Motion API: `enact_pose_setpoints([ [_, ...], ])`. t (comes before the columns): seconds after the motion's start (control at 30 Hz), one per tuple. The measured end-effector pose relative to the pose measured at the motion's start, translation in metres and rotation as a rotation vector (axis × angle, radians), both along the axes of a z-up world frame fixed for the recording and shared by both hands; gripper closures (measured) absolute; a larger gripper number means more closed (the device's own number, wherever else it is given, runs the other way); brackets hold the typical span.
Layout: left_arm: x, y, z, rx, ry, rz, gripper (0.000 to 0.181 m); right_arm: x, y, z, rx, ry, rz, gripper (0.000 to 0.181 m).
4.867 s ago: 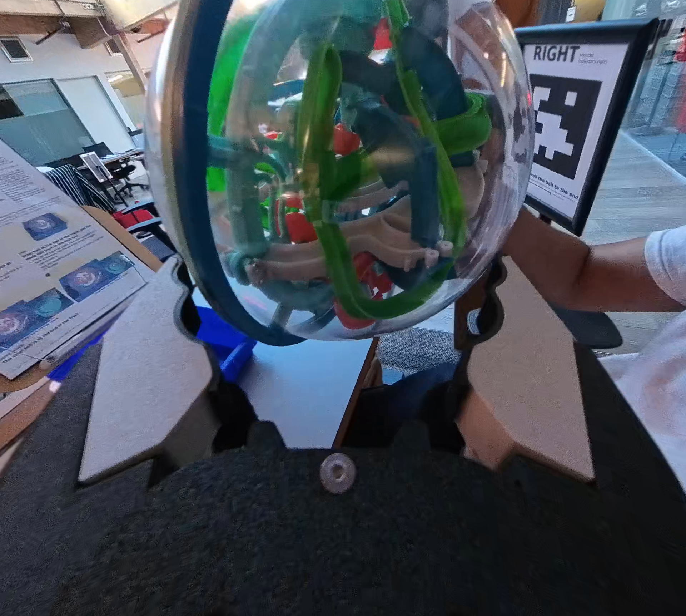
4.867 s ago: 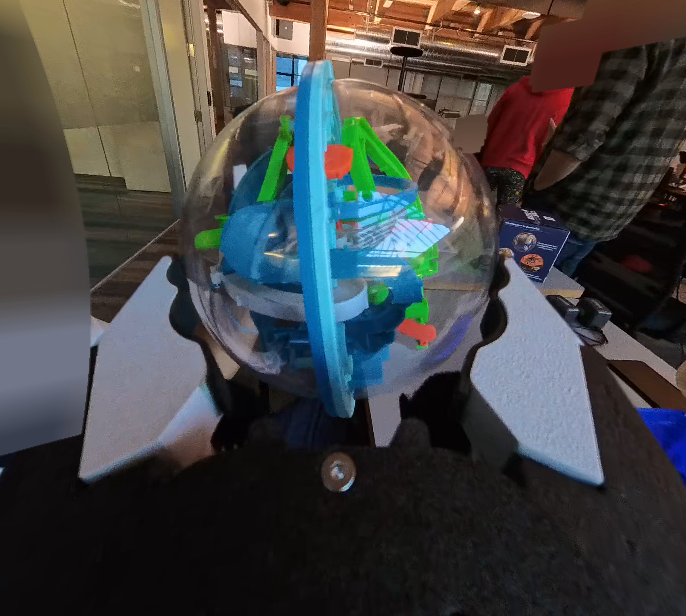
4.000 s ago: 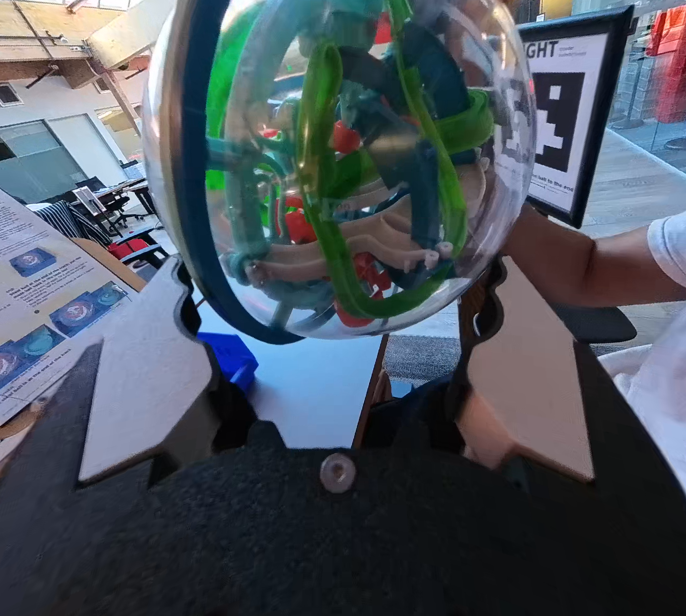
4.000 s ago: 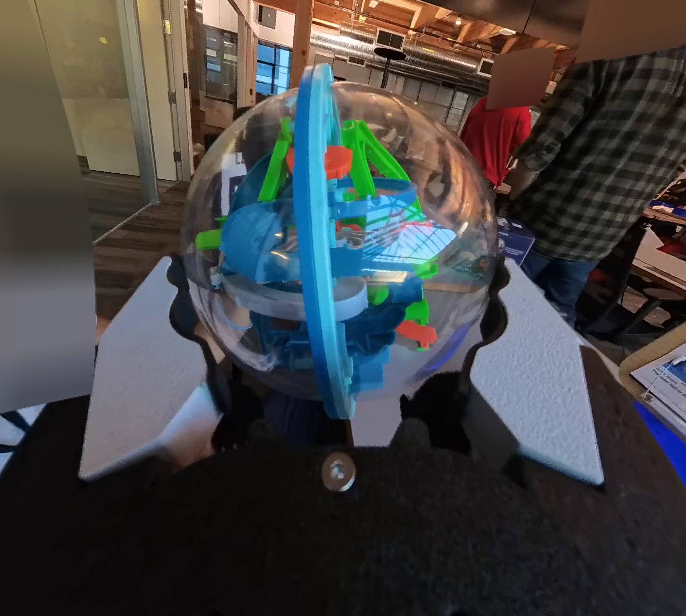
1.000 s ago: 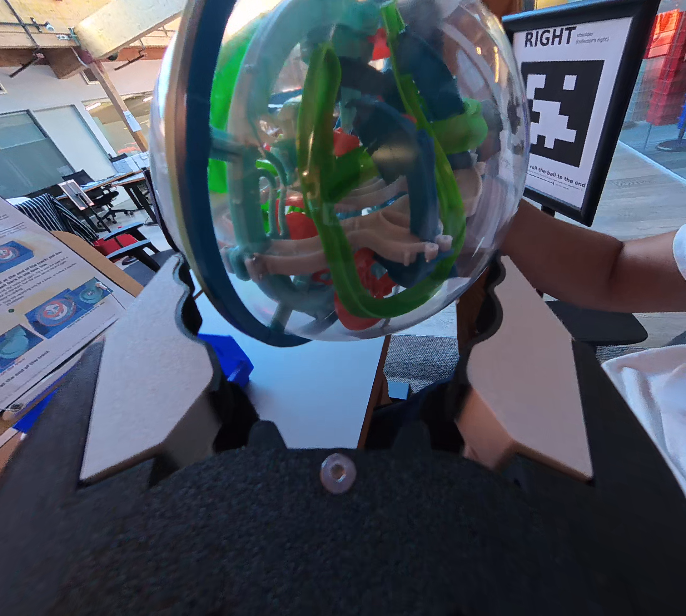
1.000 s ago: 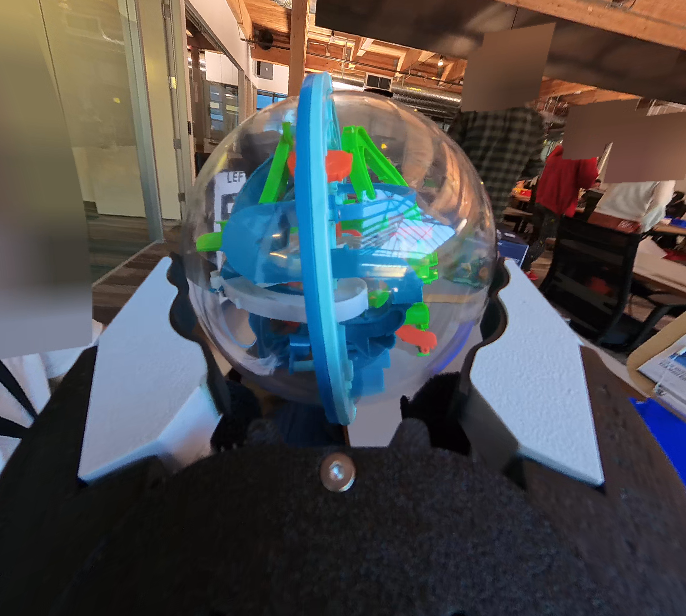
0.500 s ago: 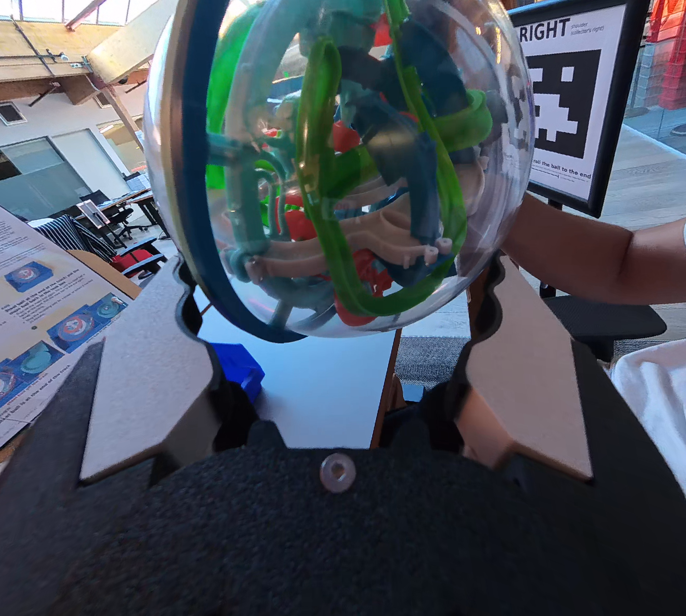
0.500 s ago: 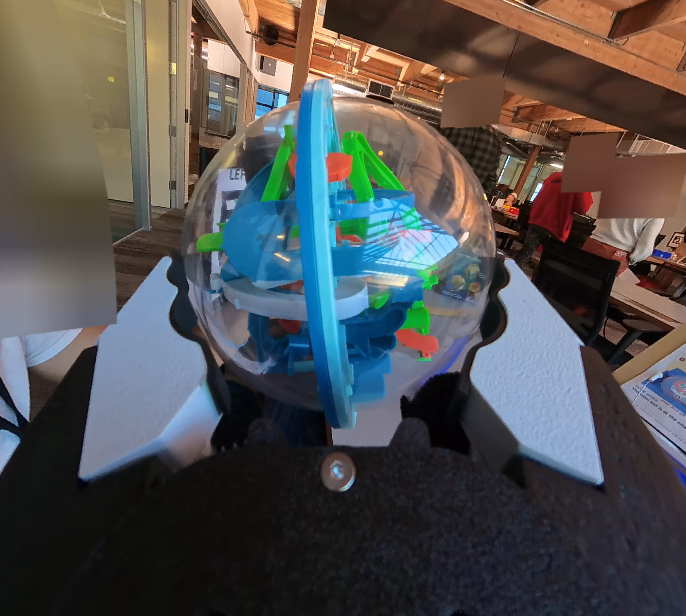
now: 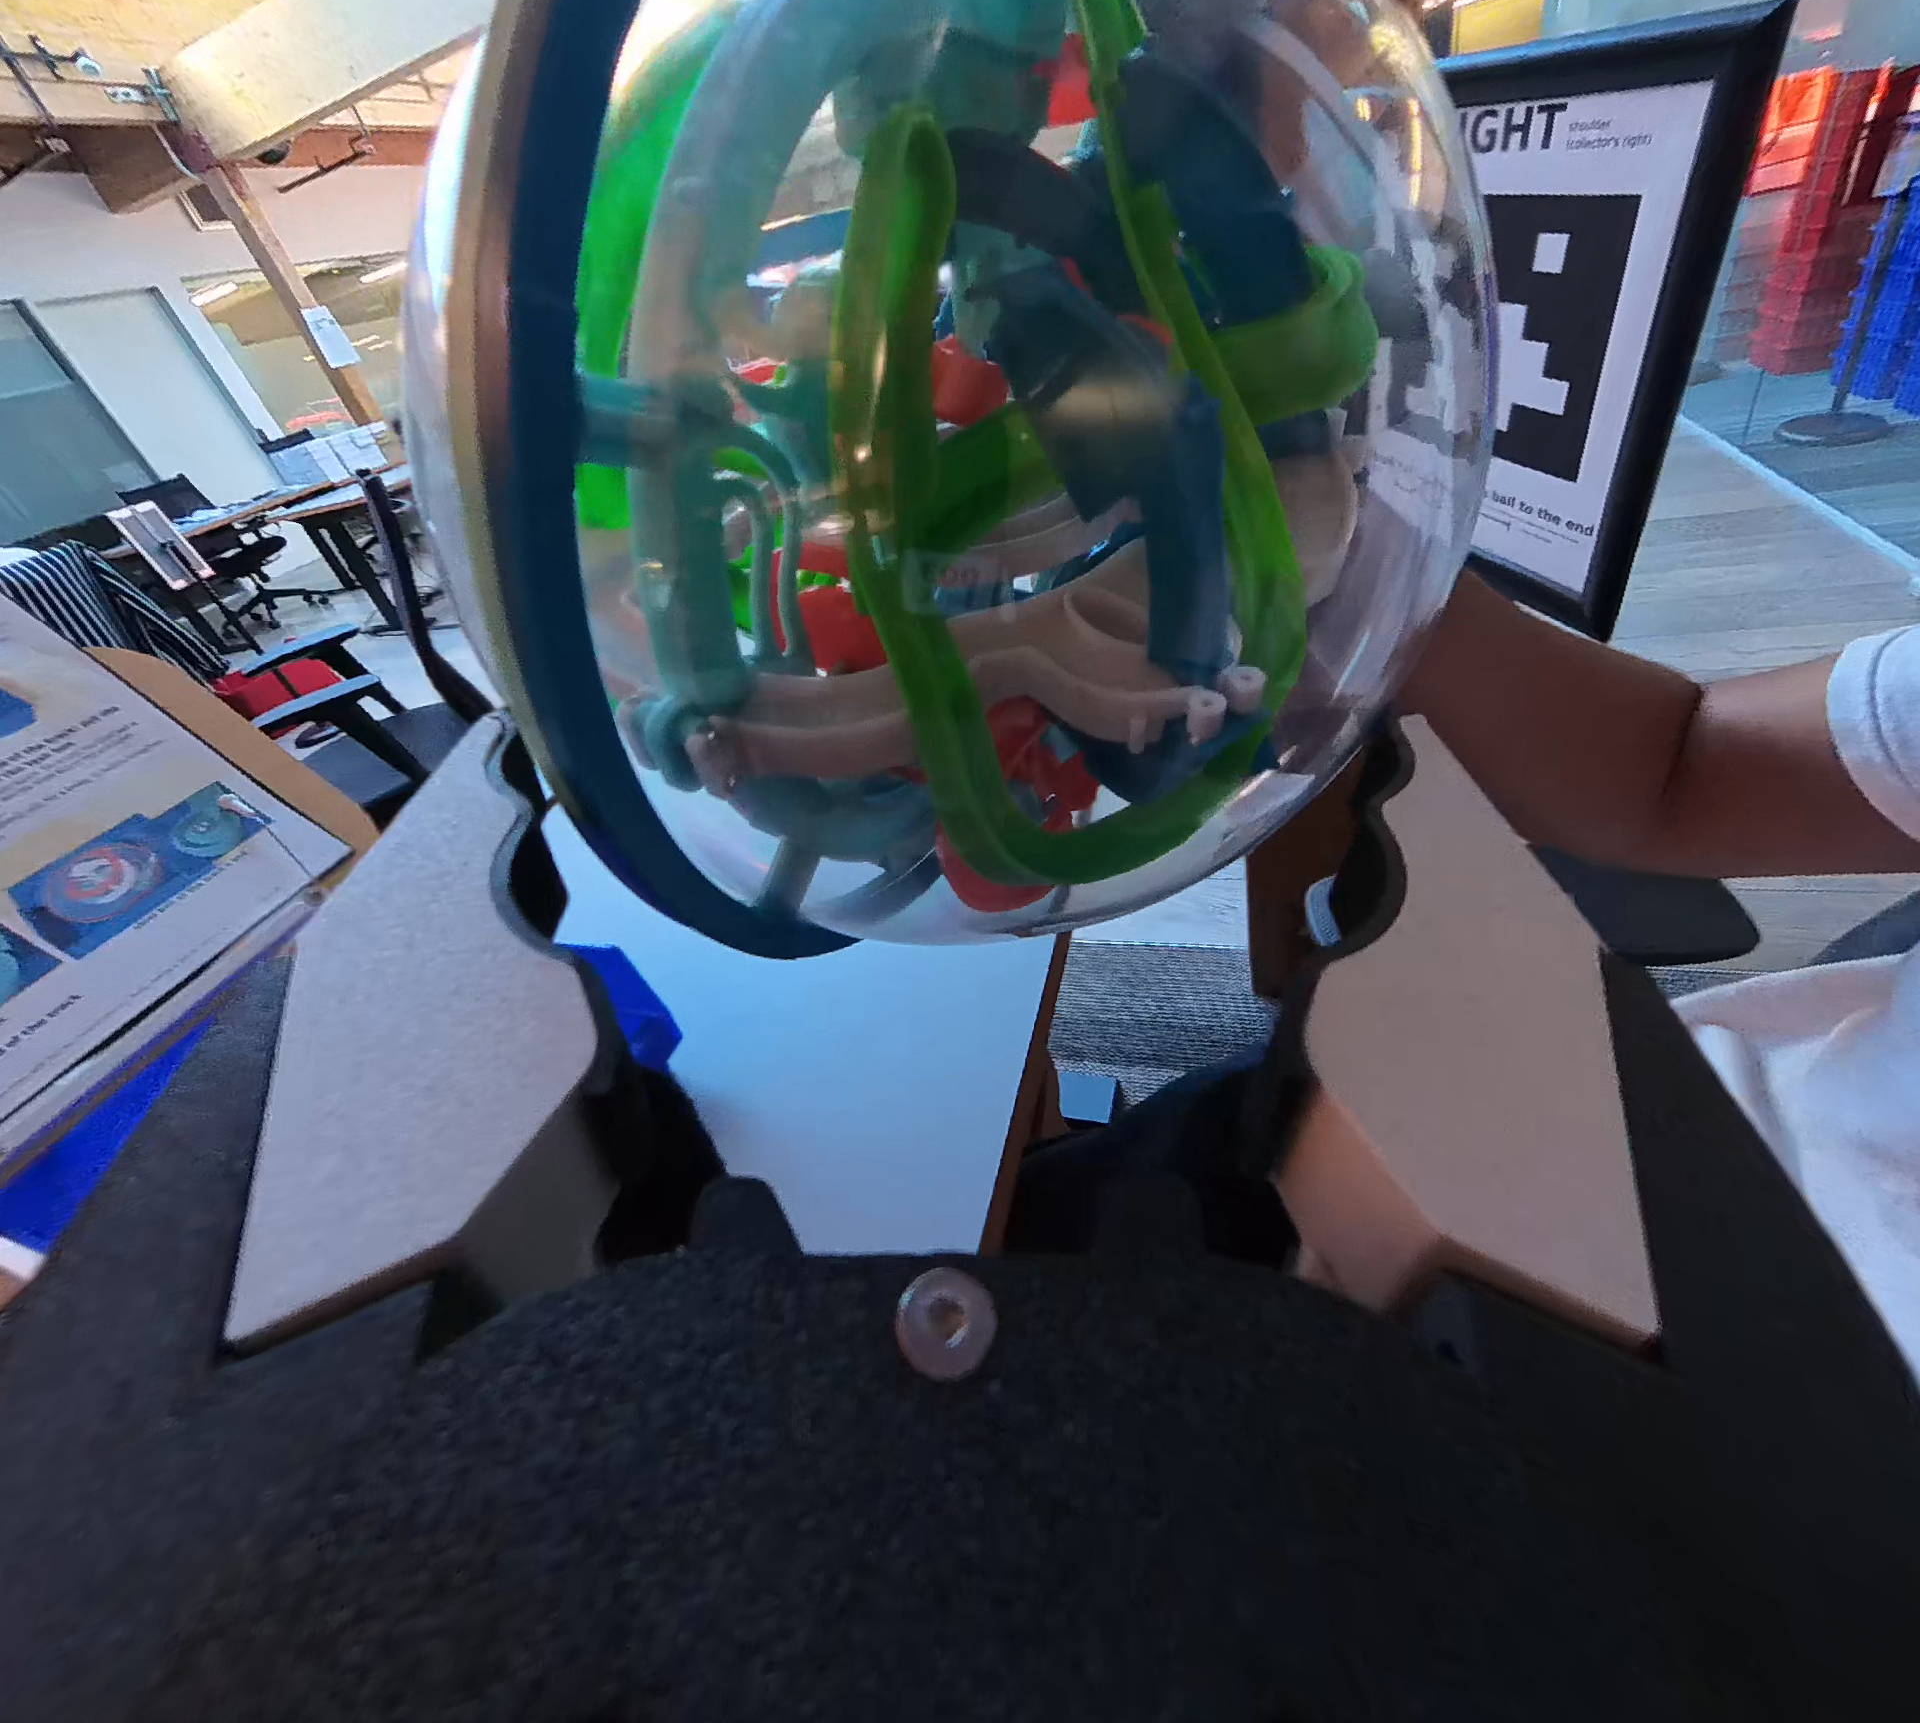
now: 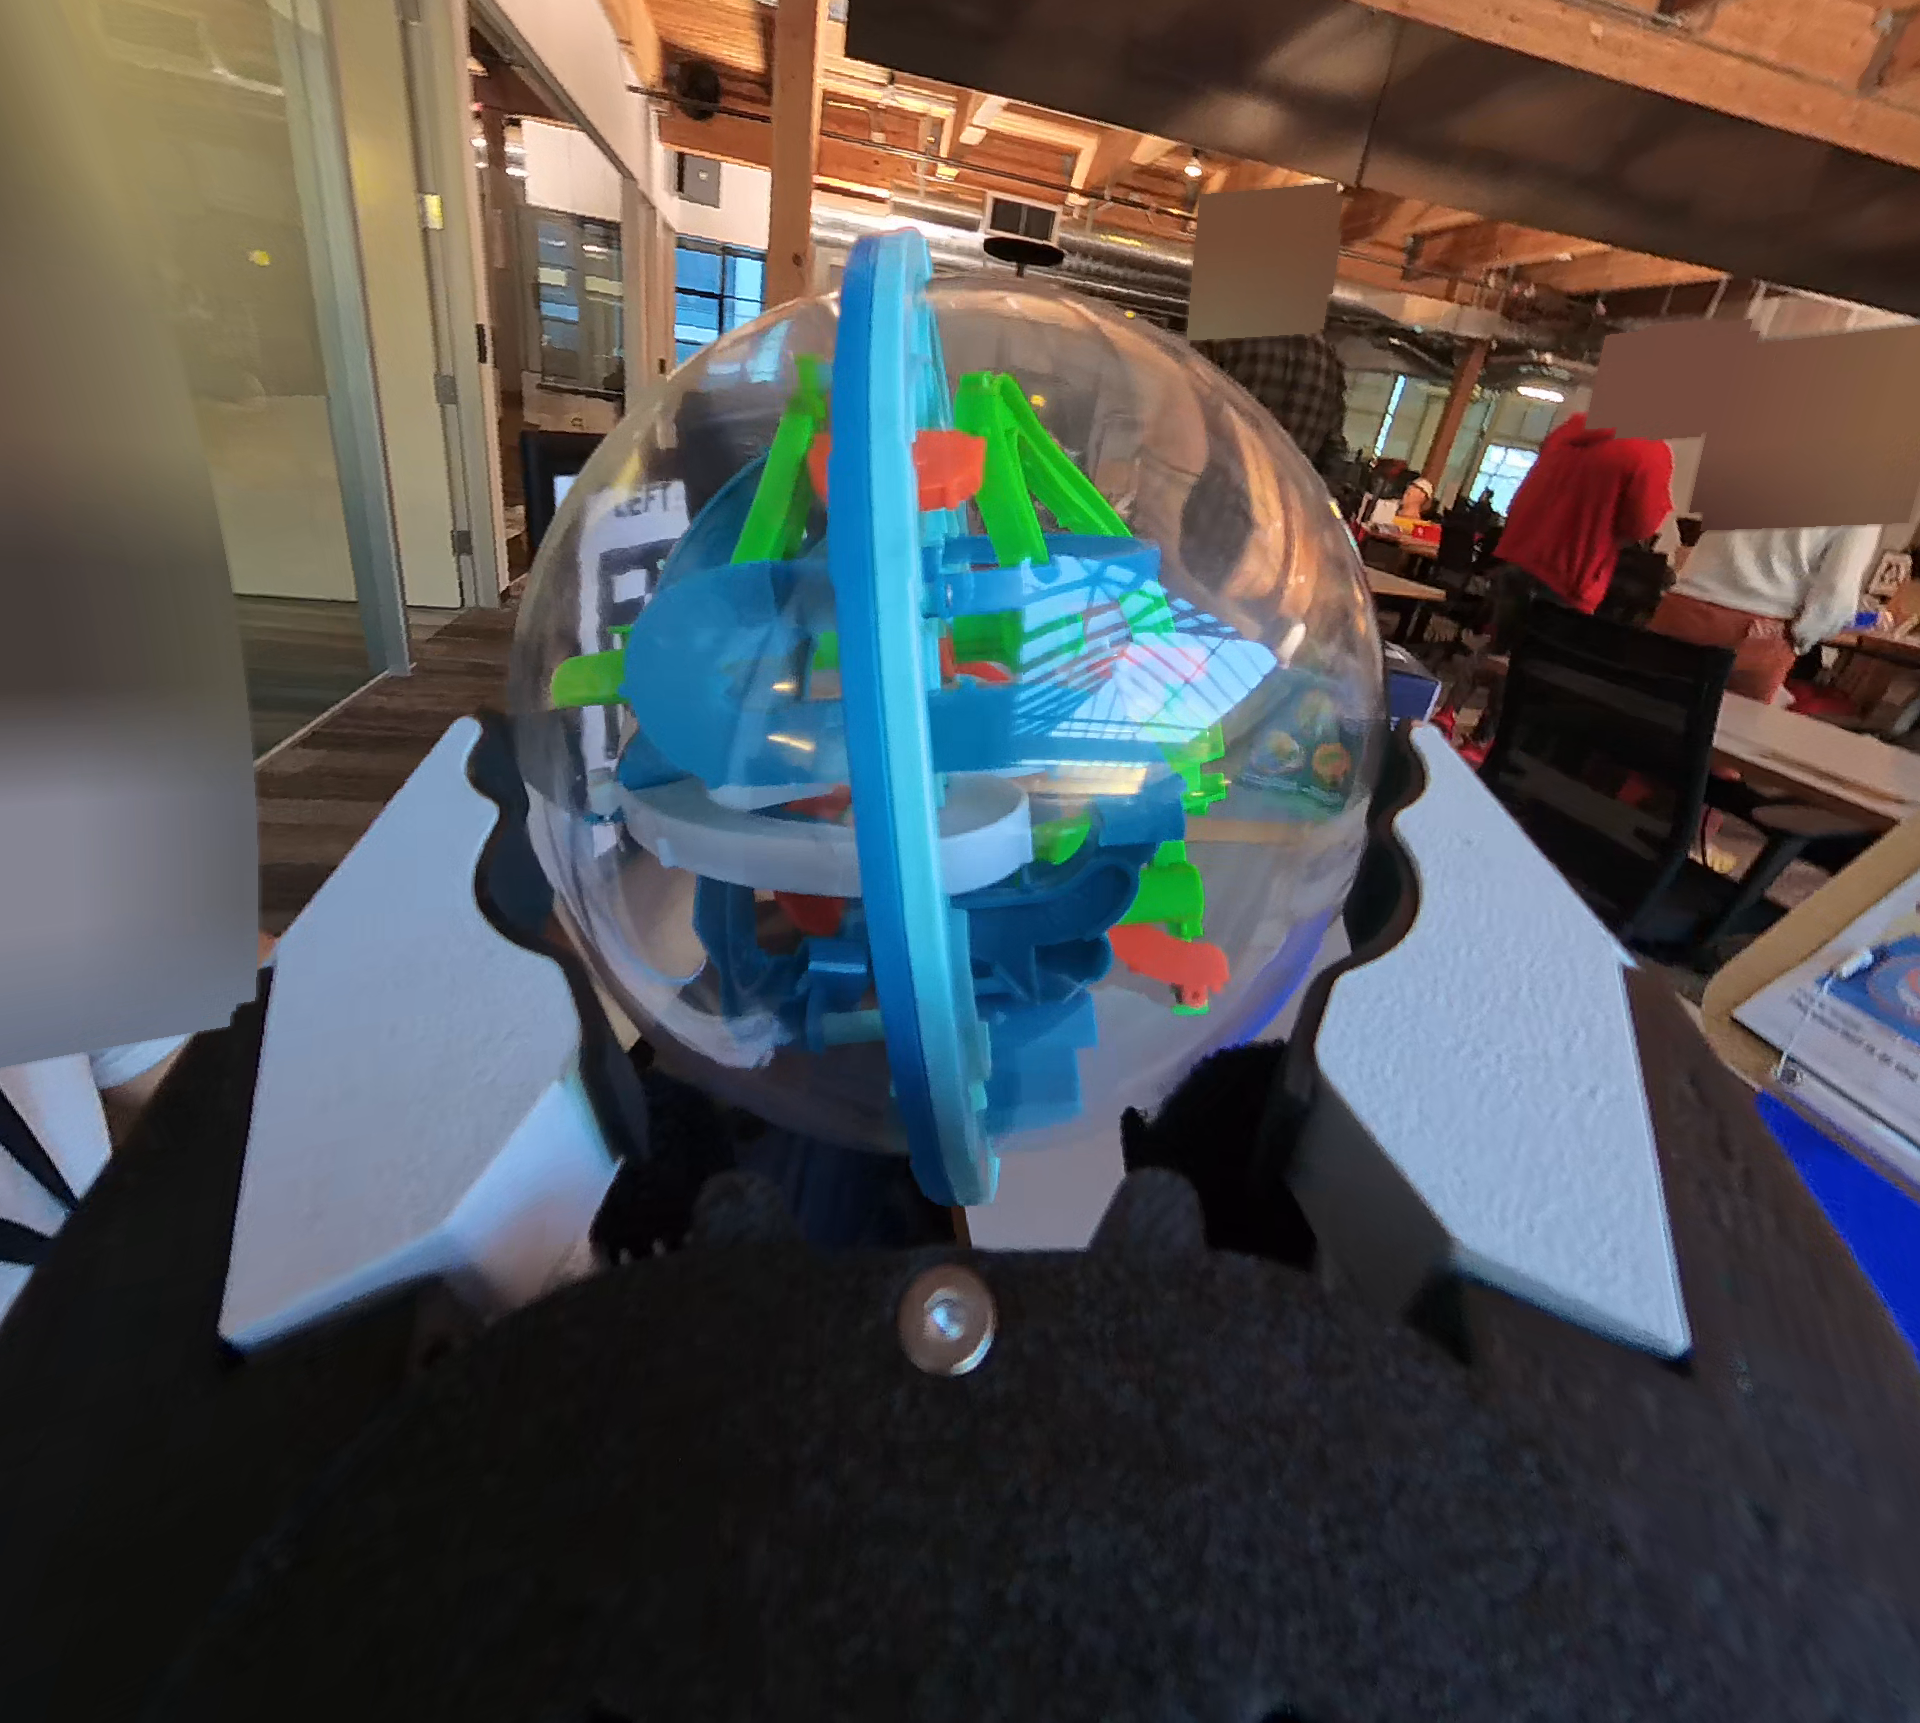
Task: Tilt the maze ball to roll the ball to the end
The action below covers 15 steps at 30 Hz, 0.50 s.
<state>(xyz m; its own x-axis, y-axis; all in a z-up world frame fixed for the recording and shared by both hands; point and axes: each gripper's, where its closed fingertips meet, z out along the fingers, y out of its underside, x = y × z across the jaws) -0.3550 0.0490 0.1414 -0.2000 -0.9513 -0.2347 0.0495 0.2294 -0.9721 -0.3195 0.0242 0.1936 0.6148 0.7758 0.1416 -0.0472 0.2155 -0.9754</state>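
Observation:
The maze ball is a clear sphere with a blue equator ring and green, blue, red and beige tracks inside. It fills the left wrist view [image 9: 935, 385] and the right wrist view [image 10: 945, 738]. It is held in the air above a white table [image 9: 831, 1081]. My left gripper [image 9: 945, 769] is shut on the sphere, one finger on each side. My right gripper [image 10: 940, 769] is shut on it the same way from the opposite side. The ring stands nearly upright in both views. I cannot make out the small ball inside the tracks.
A framed black-and-white marker sign [image 9: 1558, 323] stands behind the ball, with a person's bare arm [image 9: 1610, 759] in front of it. An instruction sheet [image 9: 104, 842] and a blue bin [image 9: 623, 998] lie to the left. People [image 10: 1579, 520], desks and a dark chair [image 10: 1600, 738] stand farther off.
Both grippers keep the same hold on the maze ball. The background has shifted in both views, so the ball and the two grippers have tilted and swung together.

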Motion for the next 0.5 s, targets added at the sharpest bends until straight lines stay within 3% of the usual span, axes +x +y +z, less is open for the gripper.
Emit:
enact_pose_setpoints([
  [0.33,0.007,0.002,-0.007,-0.055,0.042,-0.020,0.033,0.008,0.004,-0.004,-0.039,0.033,-0.026,0.027],
  [0.5,0.018,0.011,-0.024,-0.166,0.142,-0.024,0.033,0.024,0.019,-0.024,-0.157,0.138,-0.028,0.027],
])
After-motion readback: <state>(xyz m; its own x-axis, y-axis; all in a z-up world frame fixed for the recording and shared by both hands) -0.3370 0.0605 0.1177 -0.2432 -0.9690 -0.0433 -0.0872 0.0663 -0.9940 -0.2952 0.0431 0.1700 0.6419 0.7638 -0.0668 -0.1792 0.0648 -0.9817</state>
